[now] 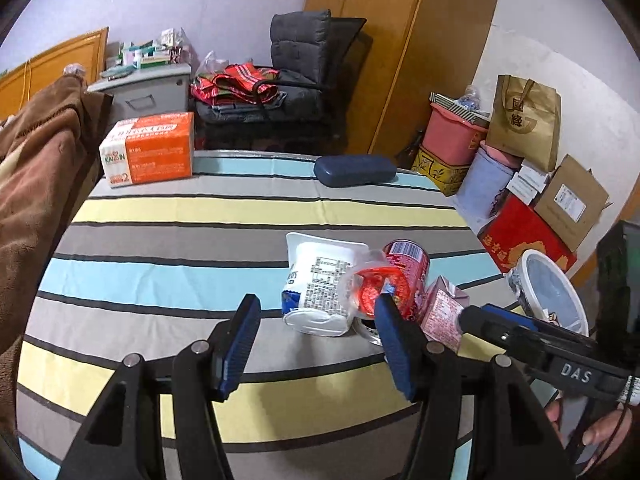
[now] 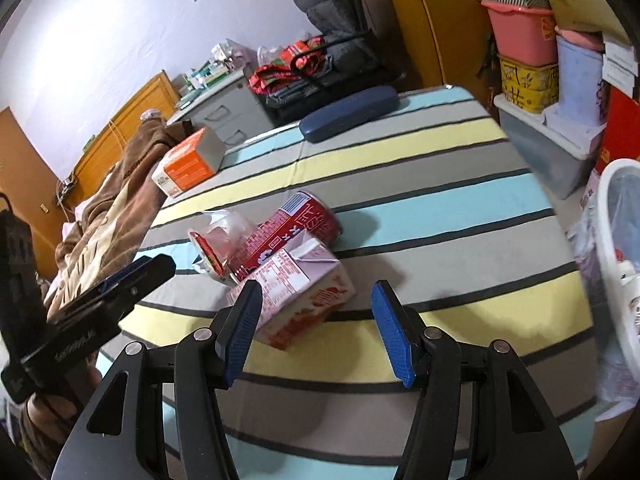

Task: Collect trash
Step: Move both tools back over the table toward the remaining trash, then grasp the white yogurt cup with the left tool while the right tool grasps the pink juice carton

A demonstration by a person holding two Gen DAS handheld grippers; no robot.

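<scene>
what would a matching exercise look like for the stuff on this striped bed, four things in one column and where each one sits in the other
Things:
1. orange box
2. dark blue case
3. white packet
4. pink carton

Places:
A. far edge of the bed, toward the wardrobe side
B. nearest the right gripper, just ahead of its open fingers
C. far corner beside the brown blanket
D. at the trash cluster's end nearest the blanket side, ahead of the left gripper

Pairs: 1-C, 2-A, 3-D, 4-B
</scene>
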